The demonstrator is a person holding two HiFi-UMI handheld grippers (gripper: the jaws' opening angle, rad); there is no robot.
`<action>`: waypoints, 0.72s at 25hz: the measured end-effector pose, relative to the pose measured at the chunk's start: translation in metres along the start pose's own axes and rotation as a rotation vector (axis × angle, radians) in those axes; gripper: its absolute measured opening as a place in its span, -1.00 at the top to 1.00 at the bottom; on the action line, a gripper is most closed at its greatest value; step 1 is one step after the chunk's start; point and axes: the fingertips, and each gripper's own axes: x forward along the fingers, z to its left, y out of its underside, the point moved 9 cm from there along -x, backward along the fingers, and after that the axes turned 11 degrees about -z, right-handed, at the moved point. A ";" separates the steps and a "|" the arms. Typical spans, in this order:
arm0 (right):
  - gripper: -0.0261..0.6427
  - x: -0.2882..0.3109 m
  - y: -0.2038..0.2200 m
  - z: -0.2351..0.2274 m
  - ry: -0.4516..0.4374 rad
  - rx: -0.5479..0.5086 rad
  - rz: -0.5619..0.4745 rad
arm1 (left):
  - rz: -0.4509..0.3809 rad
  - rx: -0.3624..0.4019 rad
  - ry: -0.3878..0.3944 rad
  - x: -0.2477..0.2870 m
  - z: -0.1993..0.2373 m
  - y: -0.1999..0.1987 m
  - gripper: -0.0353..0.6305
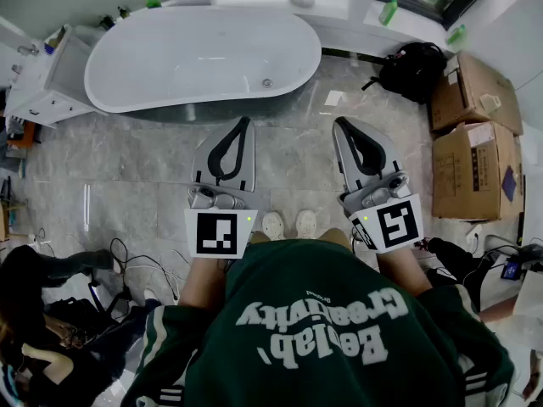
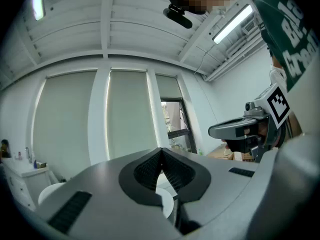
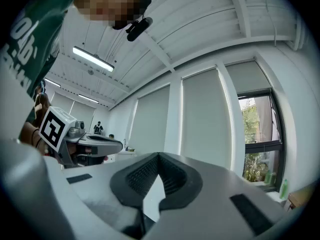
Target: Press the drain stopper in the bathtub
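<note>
The person stands upright on the floor (image 1: pixel 127 168), shoes (image 1: pixel 273 225) pointing at the tub, with both tools carried at waist height and aimed forward. This looks like a carrying pose for walking up, not a working one. The left gripper (image 1: pixel 246 123) has its jaws pressed together with nothing between them, and the right gripper (image 1: pixel 341 123) is likewise closed and empty. That suits the job, since a closed tip makes a firm point for pushing. Both gripper views look up at windows and ceiling, so neither tool is aimed at the work yet. Ahead lies the tub (image 1: pixel 170 58), and the stopper (image 1: pixel 266 82) sits in its bottom near the right end, well apart from both tips. Reaching it likely calls for stepping closer and leaning over the rim.
</note>
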 end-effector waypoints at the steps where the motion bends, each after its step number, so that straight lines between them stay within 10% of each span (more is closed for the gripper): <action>1: 0.88 0.000 0.000 -0.001 -0.001 -0.002 0.001 | 0.002 -0.001 0.000 0.001 0.000 -0.001 0.88; 18: 0.88 -0.009 0.002 -0.017 -0.010 0.020 -0.010 | 0.004 0.001 0.001 0.011 -0.016 -0.003 0.88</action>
